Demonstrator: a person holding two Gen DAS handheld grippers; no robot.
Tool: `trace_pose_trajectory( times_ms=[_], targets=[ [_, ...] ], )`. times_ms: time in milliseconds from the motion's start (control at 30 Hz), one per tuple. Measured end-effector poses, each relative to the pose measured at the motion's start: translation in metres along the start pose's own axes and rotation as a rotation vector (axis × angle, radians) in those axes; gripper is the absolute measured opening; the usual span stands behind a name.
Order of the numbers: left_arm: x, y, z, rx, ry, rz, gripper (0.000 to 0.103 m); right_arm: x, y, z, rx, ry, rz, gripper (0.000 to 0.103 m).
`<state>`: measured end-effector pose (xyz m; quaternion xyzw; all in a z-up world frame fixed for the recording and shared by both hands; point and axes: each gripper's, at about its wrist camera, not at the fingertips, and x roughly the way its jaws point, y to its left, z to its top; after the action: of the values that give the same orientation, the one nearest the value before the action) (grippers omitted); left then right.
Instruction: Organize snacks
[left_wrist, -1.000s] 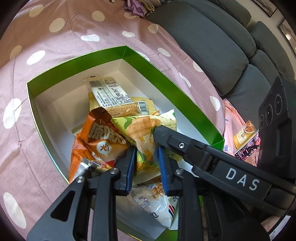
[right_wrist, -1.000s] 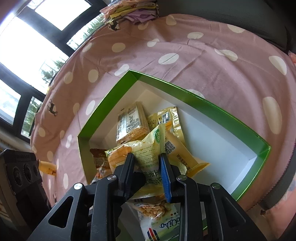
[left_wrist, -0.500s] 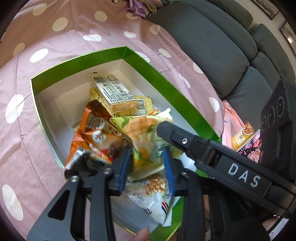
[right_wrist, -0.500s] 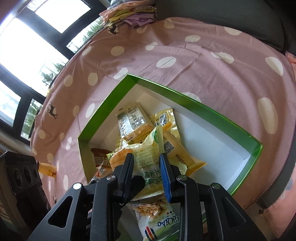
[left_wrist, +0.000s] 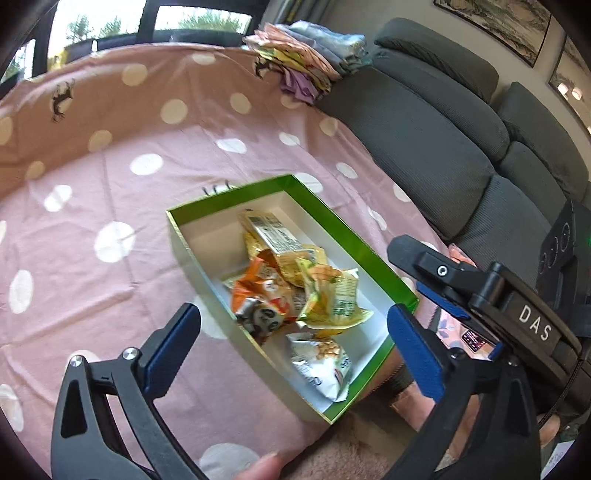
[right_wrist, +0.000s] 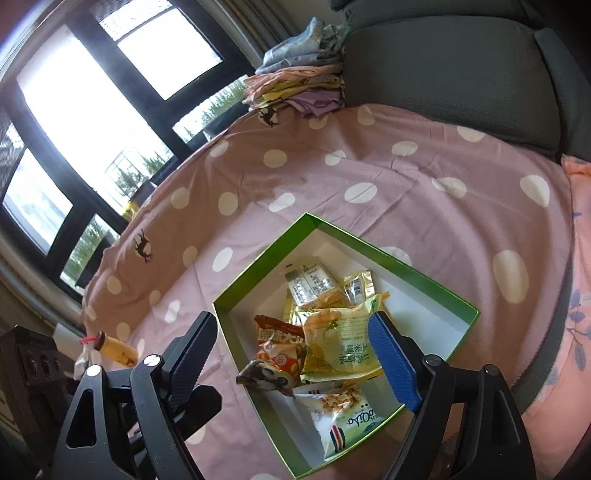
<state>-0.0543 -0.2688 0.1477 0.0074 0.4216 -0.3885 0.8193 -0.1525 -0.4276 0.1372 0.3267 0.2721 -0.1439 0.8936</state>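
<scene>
Both tools stand wide apart with nothing between their pads, each having just been opening. Left tool (left_wrist: 291, 343) hangs above the near end of the green box (left_wrist: 332, 221), its blue pads (left_wrist: 413, 354) spread either side of the snack pile. Right tool (right_wrist: 291, 354) hangs over the same box (right_wrist: 417, 277) from the other side, pads (right_wrist: 391, 362) framing the packets below.

Inside the white-lined box lie all the visible snacks, loose and overlapping: an orange packet (left_wrist: 258, 288) with a crumpled dark end toward the box's left wall, a yellow-green corn snack packet (left_wrist: 336, 299) resting partly on it, a pale biscuit pack (left_wrist: 273, 232) with a printed label farther back on top of a yellow packet (right_wrist: 358, 284), and a white bag of peanuts (left_wrist: 321, 362) at the near end.

Under the box is a pink cloth with white dots (left_wrist: 110, 184). A grey sofa (left_wrist: 424, 140) stands behind, with folded cloths (left_wrist: 306, 59) stacked at its end. A fingertip (left_wrist: 266, 469) shows at the lower edge of the left view
</scene>
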Motion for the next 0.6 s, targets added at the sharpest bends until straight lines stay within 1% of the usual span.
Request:
trace_pose_trajectory(
  times_ms=[133, 267, 433, 533, 600],
  targets=[
    [-0.016, 0.006, -0.005, -0.005, -0.025, 0.058, 0.102, -0.007, 0.014, -0.005, -0.043, -0.002, -0.006, 0.085],
    [-0.018, 0.008, -0.011, -0.007, -0.017, 0.102, 0.102, -0.011, 0.023, -0.011, -0.067, 0.002, -0.026, 0.086],
    [-0.023, 0.007, -0.016, -0.007, -0.011, 0.077, 0.102, -0.015, 0.025, -0.015, -0.073, 0.012, -0.052, 0.086],
    [-0.025, 0.006, -0.014, -0.017, 0.004, 0.014, 0.102, -0.018, 0.022, -0.016, -0.065, 0.015, -0.078, 0.086],
    [-0.026, 0.006, -0.012, -0.015, 0.016, -0.015, 0.102, -0.022, 0.019, -0.016, -0.048, 0.01, -0.075, 0.086]
  ],
)
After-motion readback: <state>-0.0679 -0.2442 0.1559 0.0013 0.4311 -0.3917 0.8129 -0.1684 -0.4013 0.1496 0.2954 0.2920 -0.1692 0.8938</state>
